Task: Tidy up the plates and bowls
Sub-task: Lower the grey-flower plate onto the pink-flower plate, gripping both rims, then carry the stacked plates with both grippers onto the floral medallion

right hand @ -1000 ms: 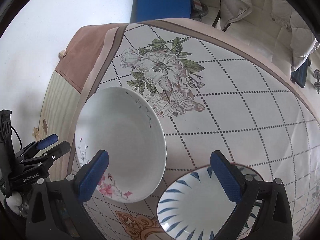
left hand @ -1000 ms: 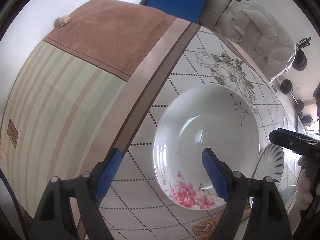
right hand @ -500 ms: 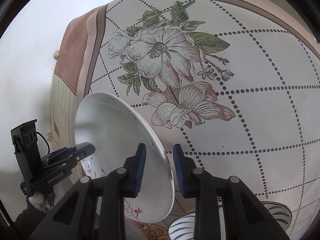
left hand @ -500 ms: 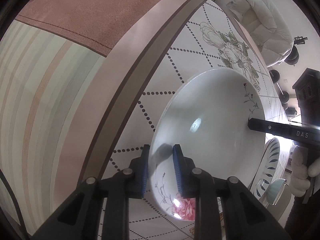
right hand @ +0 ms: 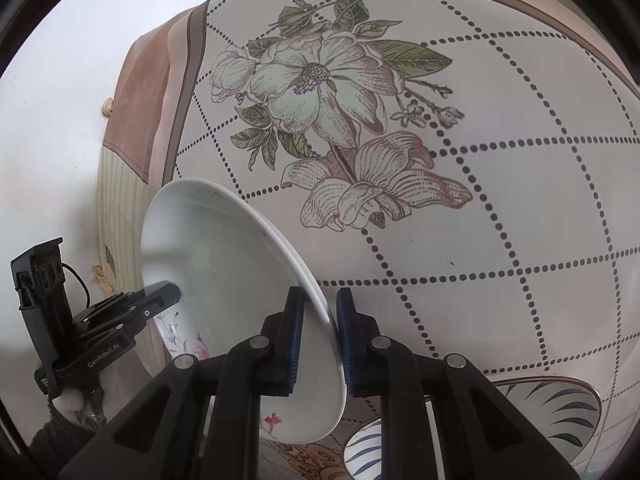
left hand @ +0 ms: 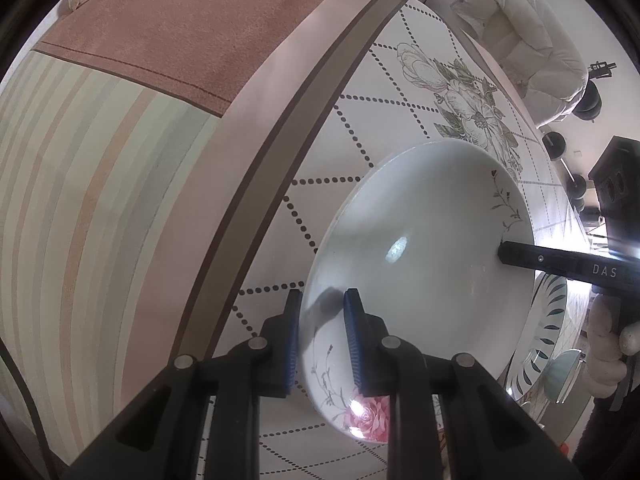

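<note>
A white bowl (left hand: 420, 260) with pink roses painted inside sits on the flowered tablecloth (left hand: 340, 140). My left gripper (left hand: 320, 300) is shut on its near rim, one blue pad outside and one inside. From the opposite side, my right gripper (right hand: 320, 300) has the far rim of the bowl (right hand: 224, 256) between its pads; its jaws are closing and press on the rim. Each gripper shows in the other's view: the right finger (left hand: 560, 266) and the left gripper (right hand: 160, 298) at the rim. A blue-leaf plate (right hand: 560, 404) lies beside the bowl.
The table edge runs close on the bowl's left, where the cloth (left hand: 100, 200) hangs down. A second blue-leaf dish (right hand: 364, 452) and a small pale bowl (left hand: 564, 368) sit near the plate. A white padded jacket (left hand: 532, 40) and dumbbells (left hand: 554, 142) lie beyond the table.
Both grippers sank toward the white bowl and went from wide open to closed on opposite sides of its rim. The bowl now fills more of each view.
</note>
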The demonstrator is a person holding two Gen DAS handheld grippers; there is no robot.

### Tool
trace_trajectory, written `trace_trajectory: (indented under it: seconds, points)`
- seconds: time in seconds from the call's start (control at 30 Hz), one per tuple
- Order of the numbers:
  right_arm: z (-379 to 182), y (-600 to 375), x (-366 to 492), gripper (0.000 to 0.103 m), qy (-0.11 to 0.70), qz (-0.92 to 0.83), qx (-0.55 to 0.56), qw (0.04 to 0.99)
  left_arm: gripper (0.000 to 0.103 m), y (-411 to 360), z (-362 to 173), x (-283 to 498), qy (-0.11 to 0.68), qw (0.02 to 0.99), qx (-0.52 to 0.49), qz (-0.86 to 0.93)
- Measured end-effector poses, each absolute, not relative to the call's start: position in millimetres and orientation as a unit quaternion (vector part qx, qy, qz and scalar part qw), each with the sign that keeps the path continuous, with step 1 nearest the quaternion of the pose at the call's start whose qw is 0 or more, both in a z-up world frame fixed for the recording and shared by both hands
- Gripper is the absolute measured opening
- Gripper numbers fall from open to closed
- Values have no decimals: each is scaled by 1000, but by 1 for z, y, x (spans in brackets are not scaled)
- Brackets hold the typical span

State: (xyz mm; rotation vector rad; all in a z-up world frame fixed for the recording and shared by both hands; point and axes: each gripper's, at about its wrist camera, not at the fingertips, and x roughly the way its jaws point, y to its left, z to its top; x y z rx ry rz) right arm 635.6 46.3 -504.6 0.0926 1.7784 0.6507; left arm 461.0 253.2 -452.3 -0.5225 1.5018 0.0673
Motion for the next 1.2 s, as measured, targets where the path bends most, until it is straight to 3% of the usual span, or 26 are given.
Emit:
trace_trajectory:
  seconds: [0.67,1.2]
  points:
    - [-450,-16,589,19,748,276,103,595,18,224,-392,457,662,727,-185,2]
    - [-420,-167,485,19,732,208,180,623,18,99,-361,420,678,720,-119,-83]
